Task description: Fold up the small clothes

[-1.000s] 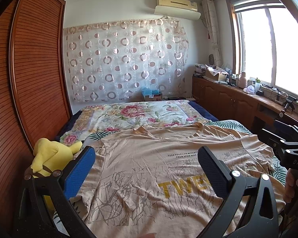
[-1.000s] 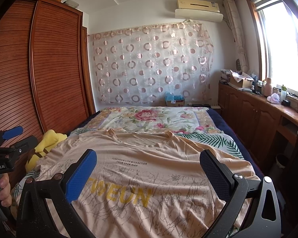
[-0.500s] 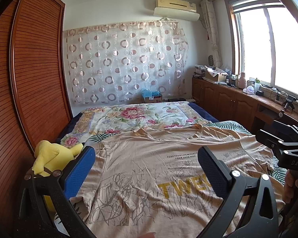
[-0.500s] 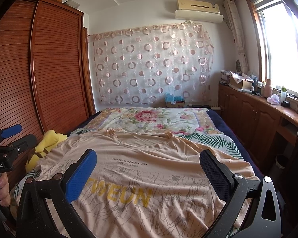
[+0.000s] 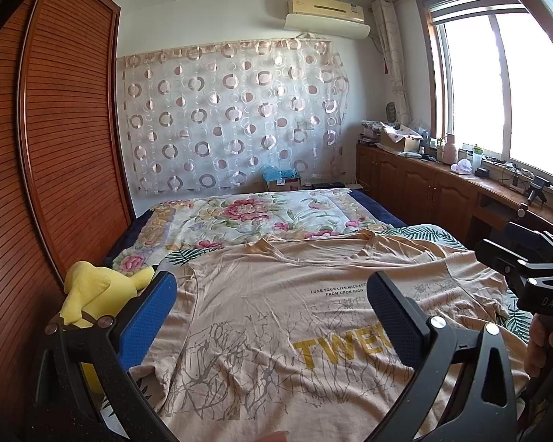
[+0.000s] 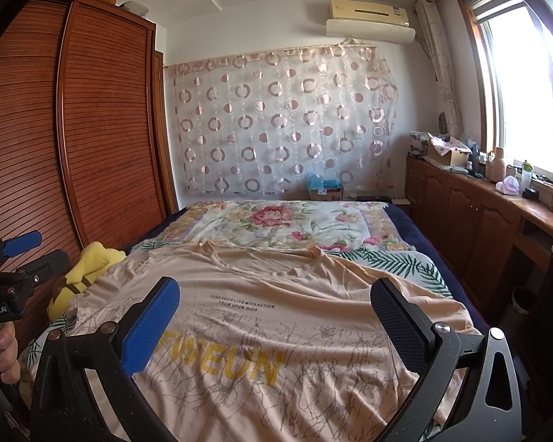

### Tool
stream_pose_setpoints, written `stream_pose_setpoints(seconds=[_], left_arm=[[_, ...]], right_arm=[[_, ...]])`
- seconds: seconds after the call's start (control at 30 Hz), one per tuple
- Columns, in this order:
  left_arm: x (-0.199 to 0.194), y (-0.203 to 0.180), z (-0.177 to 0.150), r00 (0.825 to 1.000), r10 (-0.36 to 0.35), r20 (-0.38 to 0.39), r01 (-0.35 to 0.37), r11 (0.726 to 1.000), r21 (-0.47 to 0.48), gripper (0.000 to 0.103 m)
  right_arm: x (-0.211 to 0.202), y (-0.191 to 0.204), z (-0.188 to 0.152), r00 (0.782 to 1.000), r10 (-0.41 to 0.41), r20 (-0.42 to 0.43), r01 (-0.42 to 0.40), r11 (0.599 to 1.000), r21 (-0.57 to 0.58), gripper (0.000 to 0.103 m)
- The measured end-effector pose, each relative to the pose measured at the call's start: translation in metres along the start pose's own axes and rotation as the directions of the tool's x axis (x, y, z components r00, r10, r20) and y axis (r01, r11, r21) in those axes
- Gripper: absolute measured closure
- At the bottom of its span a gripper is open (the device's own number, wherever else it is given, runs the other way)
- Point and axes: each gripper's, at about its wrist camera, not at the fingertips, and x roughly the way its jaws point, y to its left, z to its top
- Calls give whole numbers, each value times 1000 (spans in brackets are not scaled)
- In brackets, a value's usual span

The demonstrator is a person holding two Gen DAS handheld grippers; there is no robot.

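Note:
A beige T-shirt (image 5: 276, 324) with yellow letters and a grey branch print lies spread face up on the bed, its collar toward the far end; the same T-shirt (image 6: 261, 324) fills the right wrist view. My left gripper (image 5: 271, 309) hovers open above the shirt's left half, nothing between its fingers. My right gripper (image 6: 274, 315) hovers open above the right half, also holding nothing. Each gripper shows at the edge of the other's view: the right gripper (image 5: 534, 269) held in a hand, the left gripper (image 6: 11, 258) likewise.
A yellow plush toy (image 5: 96, 291) sits at the bed's left edge against the wooden wardrobe (image 5: 55, 147). A floral quilt (image 5: 254, 217) covers the bed's far end. Low wooden cabinets (image 5: 424, 188) with clutter run under the window on the right.
Both views have tilted slightly upward and drawn back a little. The shirt lies as before and both grippers stay open.

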Motion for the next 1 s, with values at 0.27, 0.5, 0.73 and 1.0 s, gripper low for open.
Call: stream_pose_setpoints(seconds=[0.27,0.5,0.73,1.0], left_arm=[[0,0,0,1000,0,3,0,1000,3,0],[0,-1,-2,1000,1,3,-1,1000,3,0],[0,-1,-2,1000,0,4,0,1000,4,0],[3,16,7,1000,7,-29,-7,1000,-4,0]], right_arm=[[0,-1,1,1000,1,1,-1,1000,0,0],[1,-2,2,1000,4,3,-4,1000,-1,0],[1,-1,1,1000,6,3,-6,1000,-1,0],[15,-2,-4,999,36,-23,-36,999,-10,0]])
